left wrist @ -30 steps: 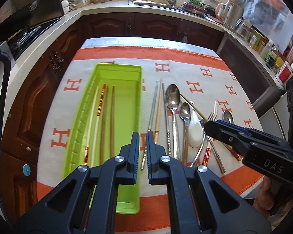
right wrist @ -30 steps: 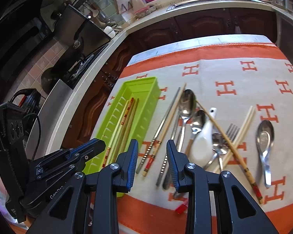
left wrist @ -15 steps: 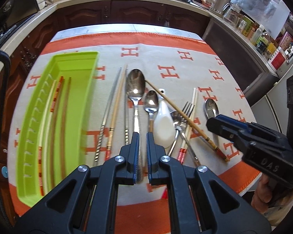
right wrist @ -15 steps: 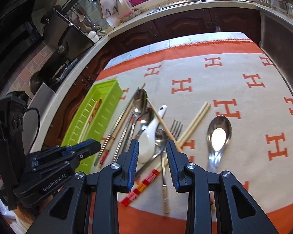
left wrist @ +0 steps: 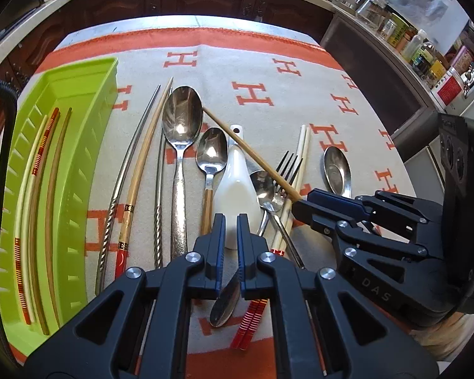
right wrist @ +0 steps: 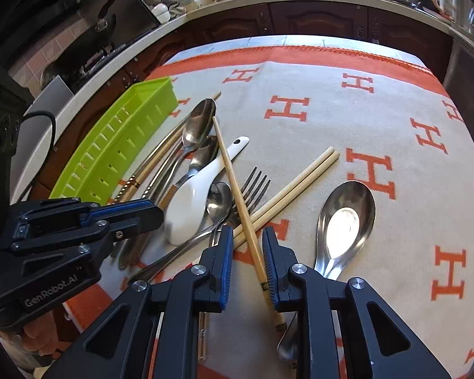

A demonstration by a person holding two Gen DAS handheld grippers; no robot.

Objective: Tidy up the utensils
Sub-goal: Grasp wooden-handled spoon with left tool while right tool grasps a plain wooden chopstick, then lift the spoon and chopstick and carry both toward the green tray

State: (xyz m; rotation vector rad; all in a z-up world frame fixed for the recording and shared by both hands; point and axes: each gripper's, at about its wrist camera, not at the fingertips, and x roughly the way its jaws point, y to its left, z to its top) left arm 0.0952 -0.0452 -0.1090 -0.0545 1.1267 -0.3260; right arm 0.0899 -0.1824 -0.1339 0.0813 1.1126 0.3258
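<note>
Hidden behind my left gripper (left wrist: 229,246): handle ends of spoons, fork and paired chopsticks (left wrist: 249,322). Green tray (left wrist: 79,145): near end cut off. Counter jars (left wrist: 426,53): labels perhaps unreadable.

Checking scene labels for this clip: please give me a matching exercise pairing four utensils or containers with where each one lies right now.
Things:
1. green tray
2. white ceramic spoon
3. diagonal bamboo chopstick
4. wide steel spoon

Places:
A. lying across the fork, its lower part between the right gripper fingers, whose jaws are closing
B. alone on the cloth, on the right side of the right wrist view
C. at the cloth's left edge, holding several chopsticks
D. in the pile, just ahead of the shut left gripper

Pairs: 1-C, 2-D, 3-A, 4-B
</note>
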